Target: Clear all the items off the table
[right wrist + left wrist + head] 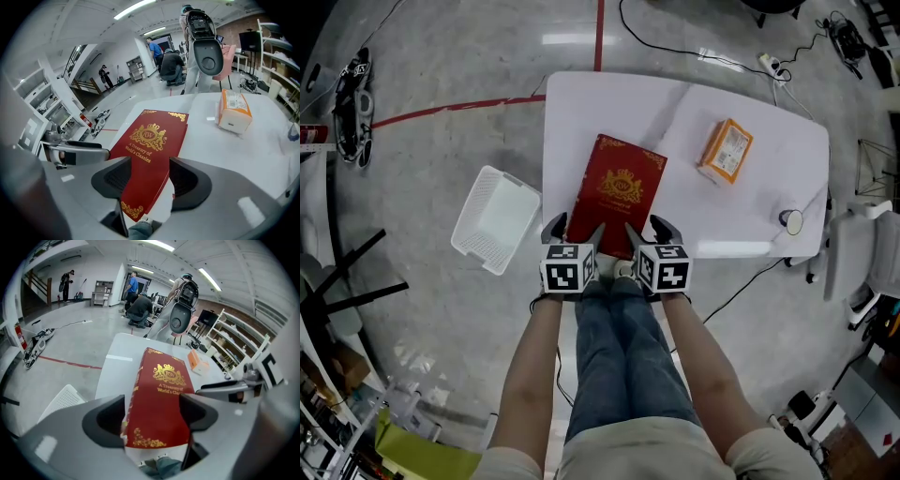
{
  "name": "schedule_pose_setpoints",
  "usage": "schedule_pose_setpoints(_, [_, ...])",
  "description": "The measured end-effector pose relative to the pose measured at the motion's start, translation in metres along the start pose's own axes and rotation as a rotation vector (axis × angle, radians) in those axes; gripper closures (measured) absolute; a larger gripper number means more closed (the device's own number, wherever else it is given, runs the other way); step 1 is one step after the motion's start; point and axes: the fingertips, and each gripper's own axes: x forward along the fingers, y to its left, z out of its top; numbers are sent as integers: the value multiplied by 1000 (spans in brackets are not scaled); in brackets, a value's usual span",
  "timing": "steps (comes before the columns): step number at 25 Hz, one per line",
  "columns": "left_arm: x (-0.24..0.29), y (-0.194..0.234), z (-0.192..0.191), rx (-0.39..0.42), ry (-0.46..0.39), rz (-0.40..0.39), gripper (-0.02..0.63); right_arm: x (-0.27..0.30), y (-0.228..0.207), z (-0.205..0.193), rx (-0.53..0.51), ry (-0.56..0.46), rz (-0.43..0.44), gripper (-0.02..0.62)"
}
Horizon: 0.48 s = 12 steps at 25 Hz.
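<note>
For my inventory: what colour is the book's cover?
Red book with gold ornament; right gripper view.

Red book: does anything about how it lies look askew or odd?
Yes: the red book lies flat but askew to the white table, its near end by the front edge. No damage shows.

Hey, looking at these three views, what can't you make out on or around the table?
Red hardcover book: its near edge, head view, hidden behind the left gripper and right gripper.
Small round object at the white table's right side: too small in the head view, cut off in the right gripper view.
Orange-and-white box: print too small in every view.
</note>
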Motion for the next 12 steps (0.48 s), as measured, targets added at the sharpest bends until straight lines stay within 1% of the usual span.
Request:
schedule_pose_setpoints(3, [9,4,-4,-6,16,-9,235,10,-3,-4,2,12,-2,336])
schedule_pose_setpoints(8, [23,8,-10,-2,33,-30,221,25,-8,-7,21,17,6,301])
schedule_pose_setpoints(12, [31,9,-13,-1,36,-43,210,33,-9,-10,37,21,21,293])
